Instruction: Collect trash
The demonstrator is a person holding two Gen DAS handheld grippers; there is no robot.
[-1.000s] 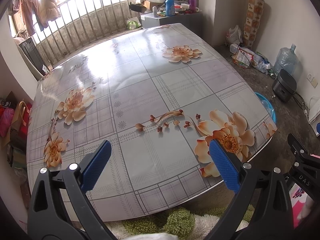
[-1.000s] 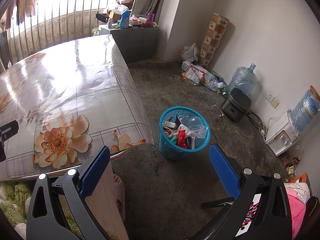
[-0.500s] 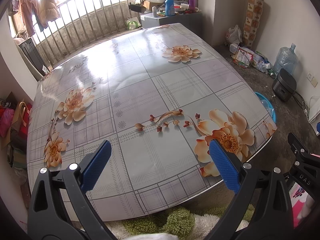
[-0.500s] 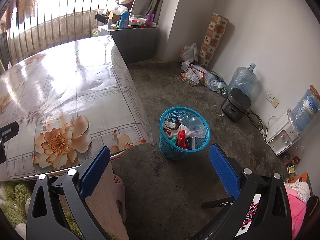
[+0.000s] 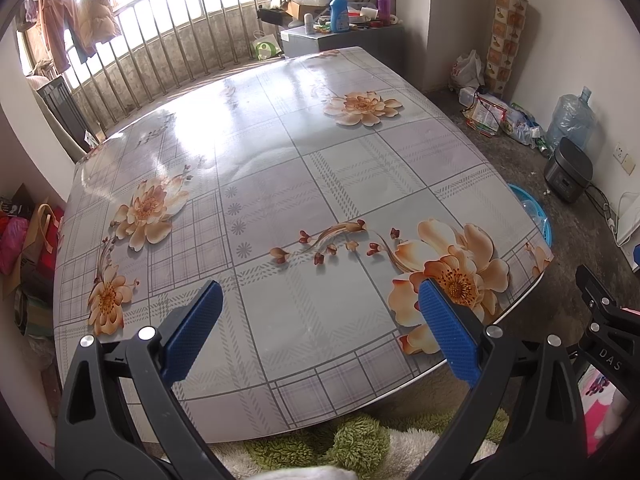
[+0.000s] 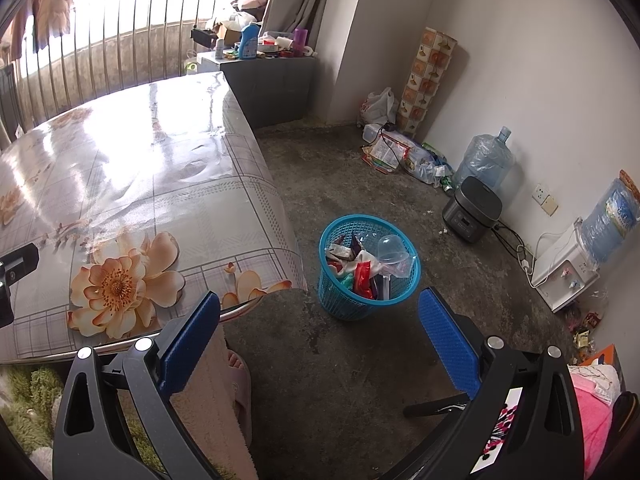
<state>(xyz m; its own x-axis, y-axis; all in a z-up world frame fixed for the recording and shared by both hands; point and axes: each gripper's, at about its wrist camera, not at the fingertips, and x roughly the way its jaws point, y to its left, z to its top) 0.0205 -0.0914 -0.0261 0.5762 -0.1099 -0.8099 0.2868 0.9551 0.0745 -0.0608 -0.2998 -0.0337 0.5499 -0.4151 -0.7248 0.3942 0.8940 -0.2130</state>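
Note:
A blue mesh waste basket (image 6: 368,298) stands on the concrete floor just right of the table's corner, holding wrappers, a red packet and a clear plastic cup. Its rim (image 5: 538,216) peeks past the table edge in the left wrist view. My right gripper (image 6: 320,332) is open above the floor, short of the basket, nothing between its blue pads. My left gripper (image 5: 320,320) is open over the near edge of the flowered table (image 5: 280,160), also holding nothing. No loose trash shows on the tabletop.
A dark rice cooker (image 6: 472,208), water jugs (image 6: 486,156) and a dispenser (image 6: 568,268) line the right wall. Bags and packets (image 6: 396,152) lie in the far corner. A slippered foot (image 6: 236,372) and a green shaggy rug (image 5: 352,440) are near the table's front.

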